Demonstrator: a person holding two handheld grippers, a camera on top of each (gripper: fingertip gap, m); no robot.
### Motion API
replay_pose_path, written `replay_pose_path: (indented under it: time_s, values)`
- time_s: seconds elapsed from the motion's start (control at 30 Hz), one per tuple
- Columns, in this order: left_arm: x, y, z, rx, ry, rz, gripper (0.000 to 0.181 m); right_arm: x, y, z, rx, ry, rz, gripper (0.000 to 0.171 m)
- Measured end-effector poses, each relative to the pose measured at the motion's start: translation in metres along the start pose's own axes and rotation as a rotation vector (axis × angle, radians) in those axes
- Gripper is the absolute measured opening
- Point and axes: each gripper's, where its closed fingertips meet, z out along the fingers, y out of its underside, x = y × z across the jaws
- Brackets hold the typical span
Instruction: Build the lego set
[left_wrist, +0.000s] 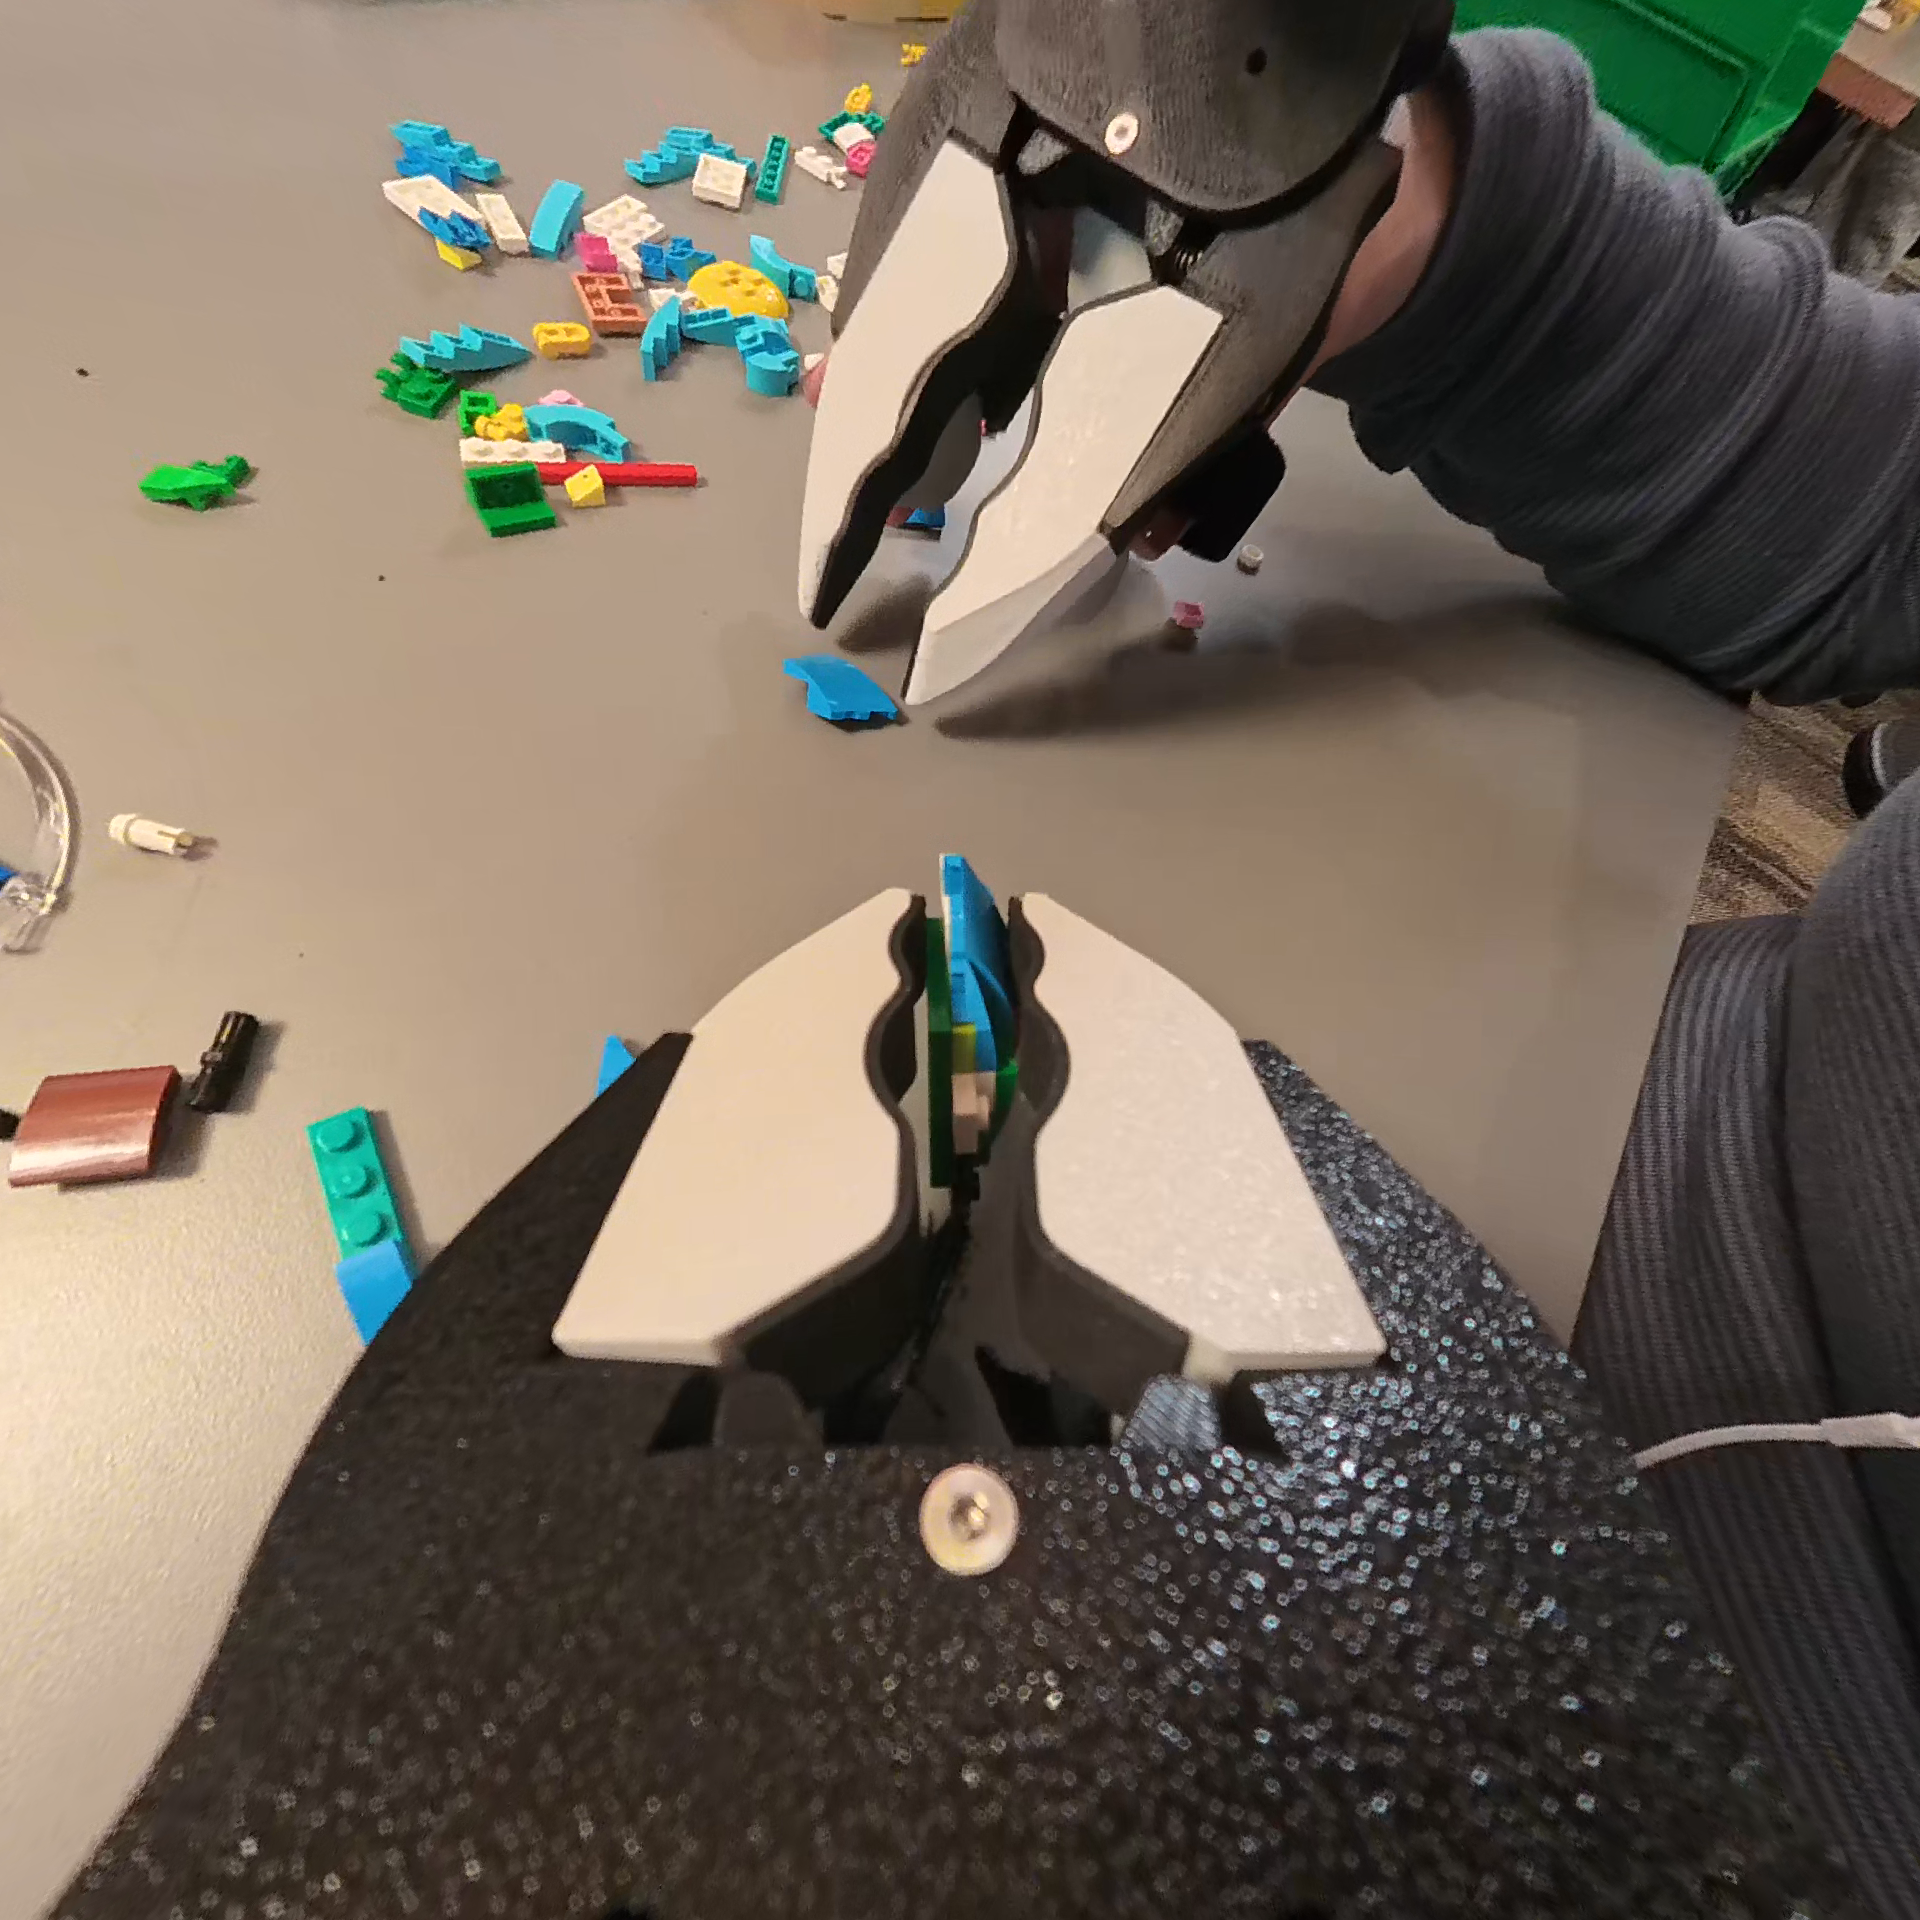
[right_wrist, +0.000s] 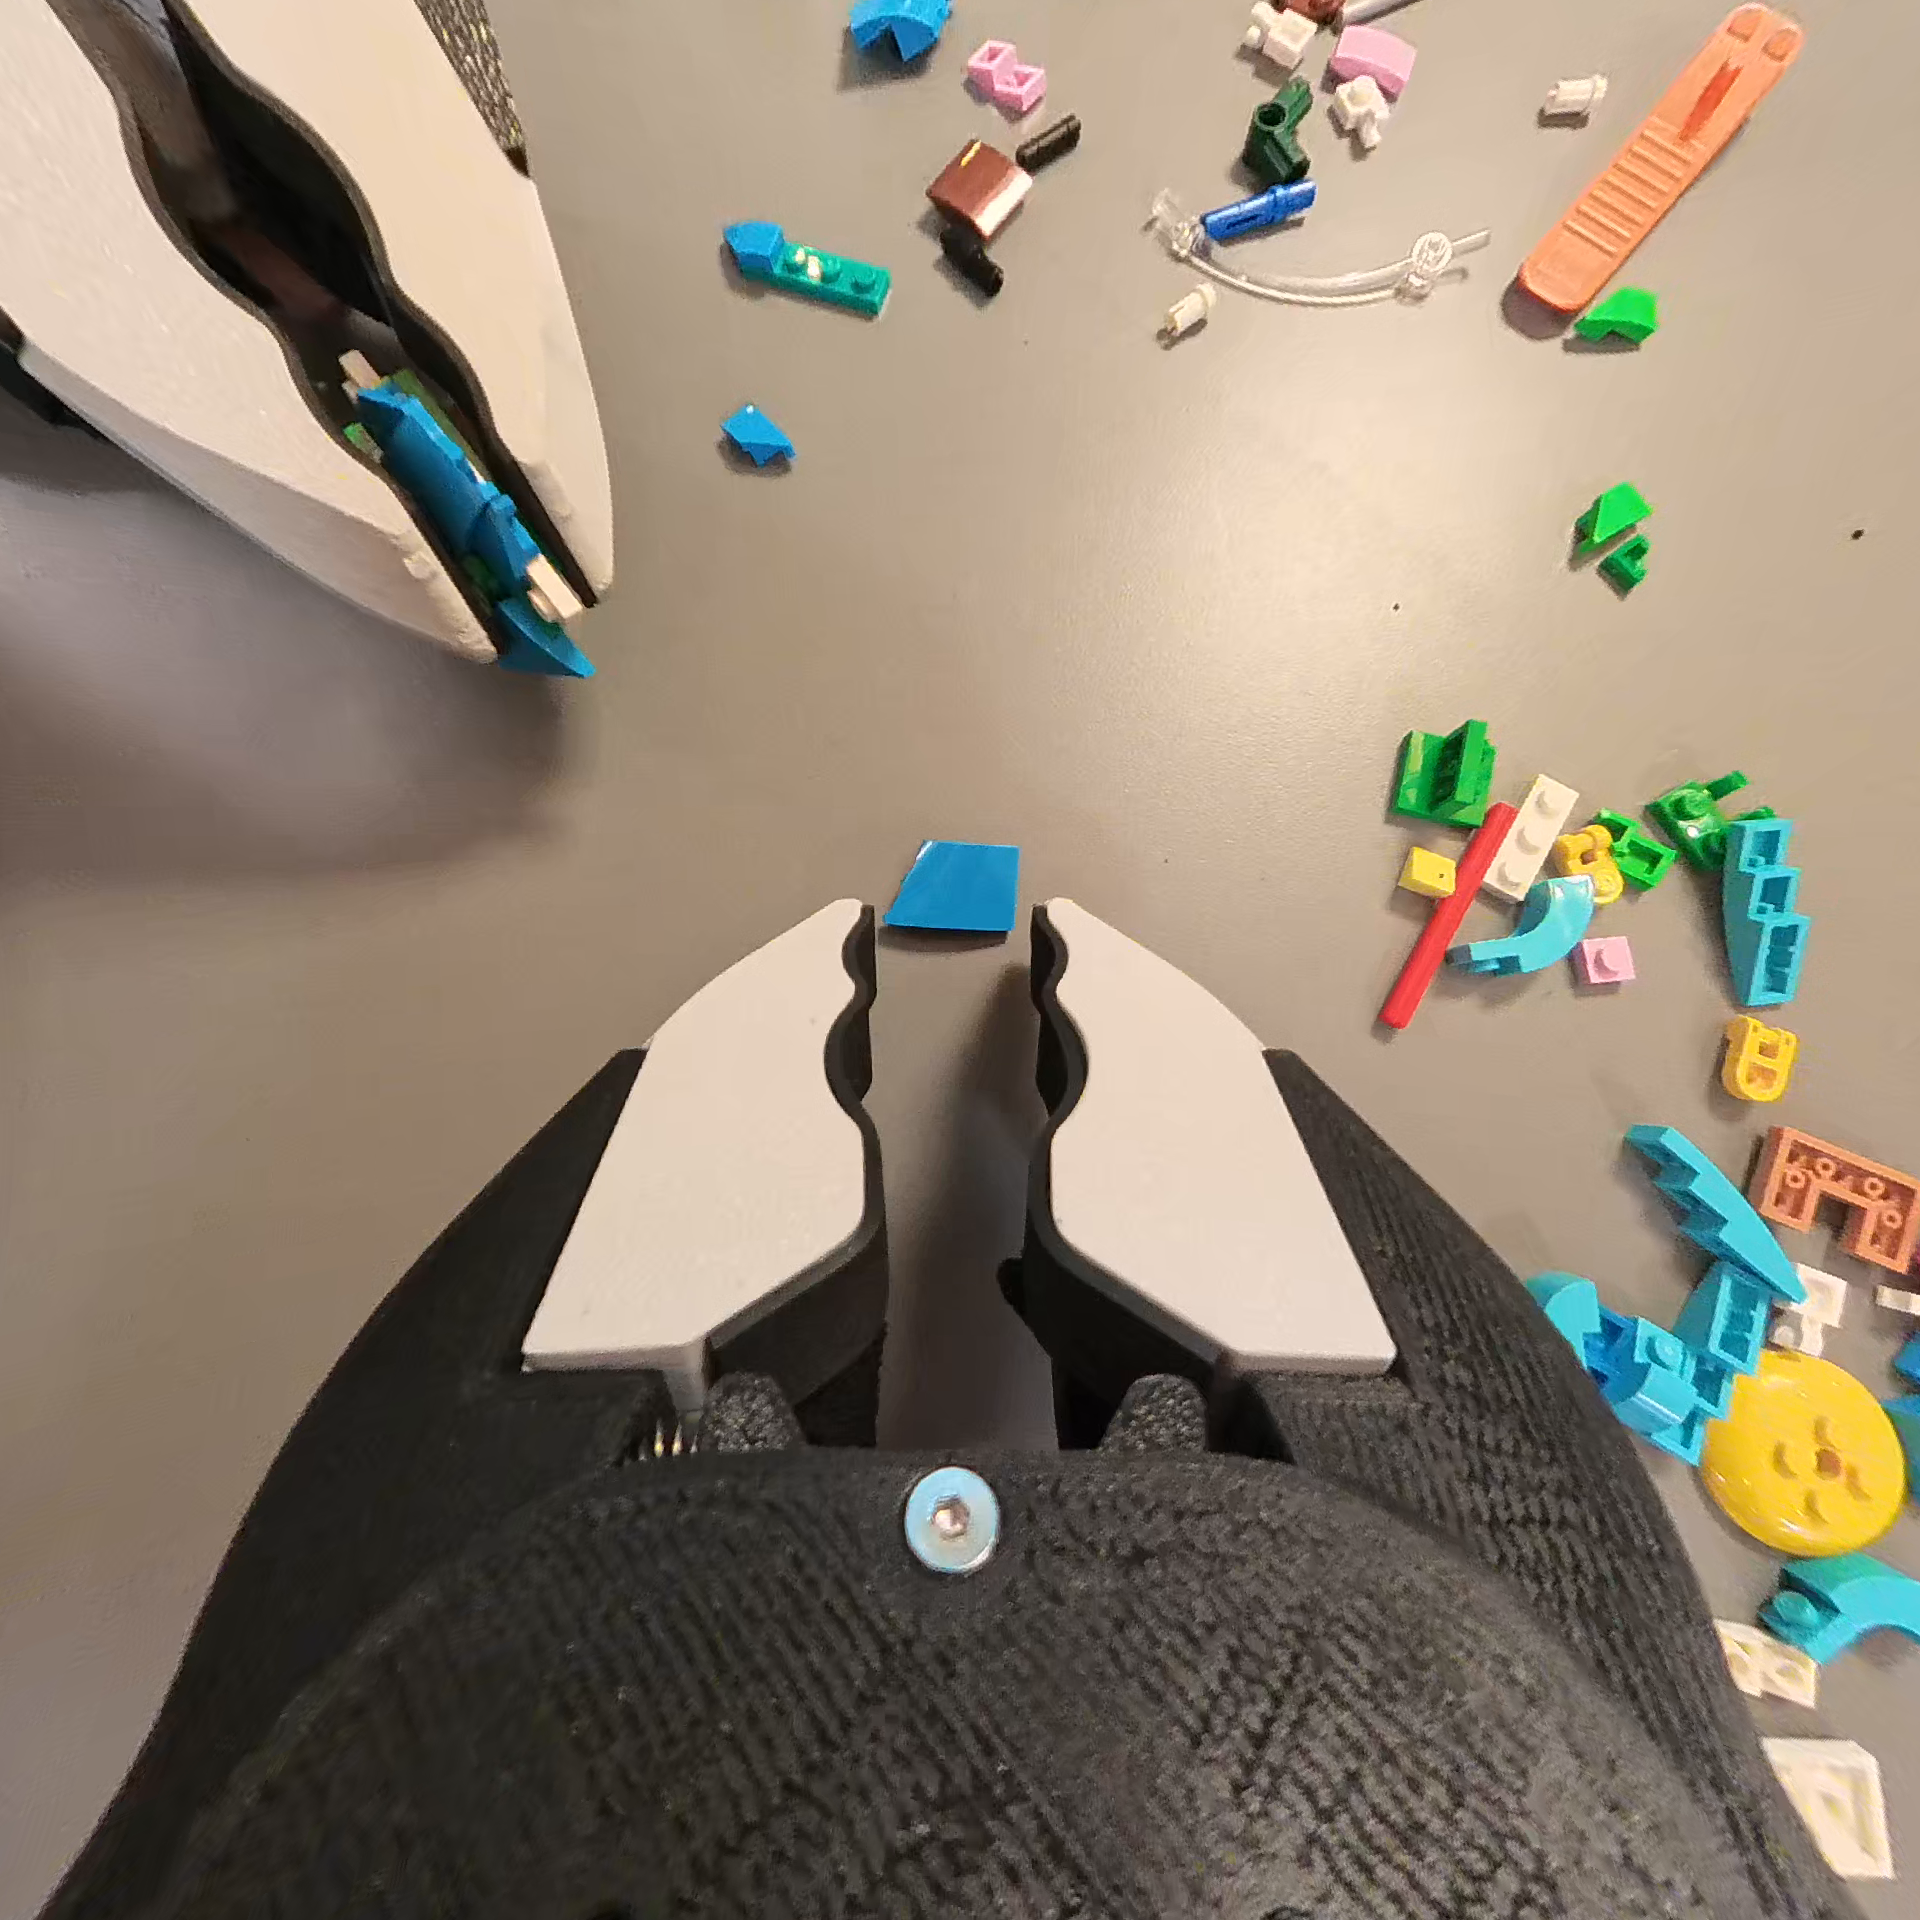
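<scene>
My right tool (right_wrist: 951, 914) is parted, empty, over the blue slope tile (right_wrist: 954, 886) lying flat mid-surface (right_wrist: 1143, 623); prob light, stiff, slick, so I'd pinch its side edges; left tool (left_wrist: 964, 909) is clamping the blue/green sub-assy (left_wrist: 971, 997).

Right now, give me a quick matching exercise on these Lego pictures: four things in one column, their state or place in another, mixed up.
Things:
1. left gripper
2. right gripper
3. flat blue piece
4. orange brick separator

States:
A. lies just ahead of open fingertips
B. shut on a blue and green assembly
C. open, empty
D. lies among the far scattered parts

Pairs: 1-B, 2-C, 3-A, 4-D
</scene>
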Motion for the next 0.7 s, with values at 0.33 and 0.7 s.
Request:
replay_pose_path:
  time_s: [0.33, 0.7]
  values:
    - [-0.0004, 0.0000, 0.0001, 0.000, 0.008, -0.016, 0.014, 0.0002, 0.0021, 0.0031, -0.004, -0.001, -0.008, 0.027]
    - [-0.0004, 0.0001, 0.0000, 0.000, 0.022, -0.033, 0.014, -0.0004, 0.0043, 0.0057, -0.011, -0.004, -0.020, 0.027]
